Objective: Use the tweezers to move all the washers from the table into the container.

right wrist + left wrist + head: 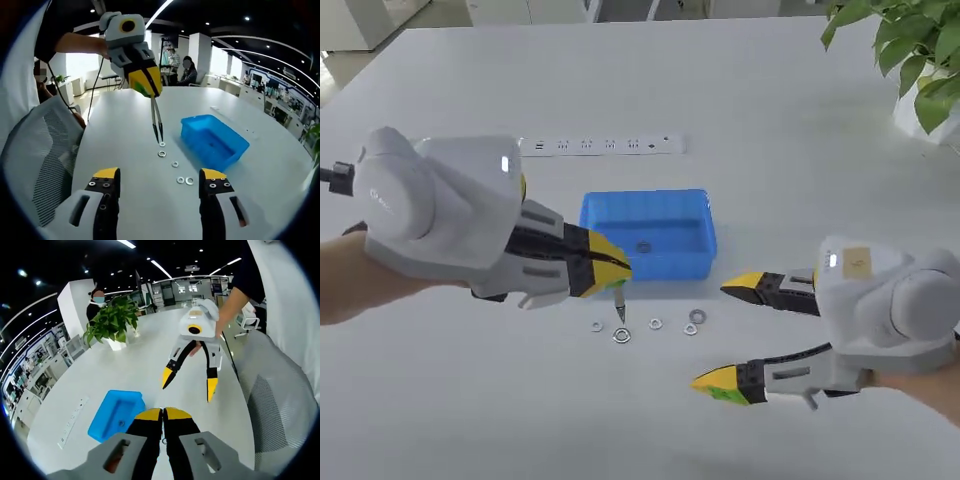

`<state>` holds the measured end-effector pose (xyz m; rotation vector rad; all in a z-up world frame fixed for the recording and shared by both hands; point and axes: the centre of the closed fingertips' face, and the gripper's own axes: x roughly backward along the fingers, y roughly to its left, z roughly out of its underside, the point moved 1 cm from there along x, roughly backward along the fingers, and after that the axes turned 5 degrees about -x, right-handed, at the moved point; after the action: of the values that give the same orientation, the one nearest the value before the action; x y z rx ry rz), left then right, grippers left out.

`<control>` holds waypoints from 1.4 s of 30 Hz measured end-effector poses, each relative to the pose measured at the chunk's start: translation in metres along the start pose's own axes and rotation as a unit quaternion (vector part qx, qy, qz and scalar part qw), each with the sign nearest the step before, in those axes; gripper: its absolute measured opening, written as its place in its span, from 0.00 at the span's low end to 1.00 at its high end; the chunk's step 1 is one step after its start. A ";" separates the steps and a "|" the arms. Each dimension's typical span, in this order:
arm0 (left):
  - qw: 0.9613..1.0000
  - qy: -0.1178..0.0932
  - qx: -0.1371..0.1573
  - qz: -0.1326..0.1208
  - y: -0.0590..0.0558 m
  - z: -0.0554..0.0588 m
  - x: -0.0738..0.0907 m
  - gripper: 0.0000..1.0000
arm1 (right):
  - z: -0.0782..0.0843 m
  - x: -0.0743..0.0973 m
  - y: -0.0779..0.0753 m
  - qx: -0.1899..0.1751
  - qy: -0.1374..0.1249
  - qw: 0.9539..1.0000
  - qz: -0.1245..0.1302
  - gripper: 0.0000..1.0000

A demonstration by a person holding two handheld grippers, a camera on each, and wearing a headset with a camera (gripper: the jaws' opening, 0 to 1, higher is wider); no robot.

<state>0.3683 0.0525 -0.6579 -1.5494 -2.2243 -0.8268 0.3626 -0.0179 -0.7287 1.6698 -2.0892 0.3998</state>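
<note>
Several small metal washers (655, 323) lie on the white table in front of the blue container (648, 235), and one washer (643, 247) lies inside it. My left gripper (615, 268) is shut on the tweezers (619, 303), which point down. In the right gripper view the tweezers (156, 117) end just beside the farthest washer (162, 144); I cannot tell if they touch it. My right gripper (720, 333) hovers open to the right of the washers, holding nothing. From the left gripper view, the container (117, 412) sits left of my shut jaws.
A white power strip (600, 146) lies behind the container. A potted plant (910, 50) stands at the table's far right corner. A mesh chair (40, 150) is beside the table, and people stand in the background.
</note>
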 end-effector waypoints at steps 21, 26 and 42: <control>1.000 0.016 0.016 0.008 -0.008 0.028 -0.018 0.04 | 0.019 0.004 0.014 -0.028 0.008 0.999 -0.025 0.78; 1.000 0.009 0.019 0.003 -0.003 0.026 -0.020 0.04 | 0.022 0.003 0.015 -0.037 0.008 0.999 -0.035 0.78; 0.999 0.020 0.032 0.018 -0.003 0.032 -0.020 0.04 | 0.022 -0.003 0.019 -0.041 0.012 0.998 -0.048 0.76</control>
<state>0.3751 0.0561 -0.6954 -1.5257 -2.1660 -0.7624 0.3409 -0.0216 -0.7478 1.7019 -1.9714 0.2985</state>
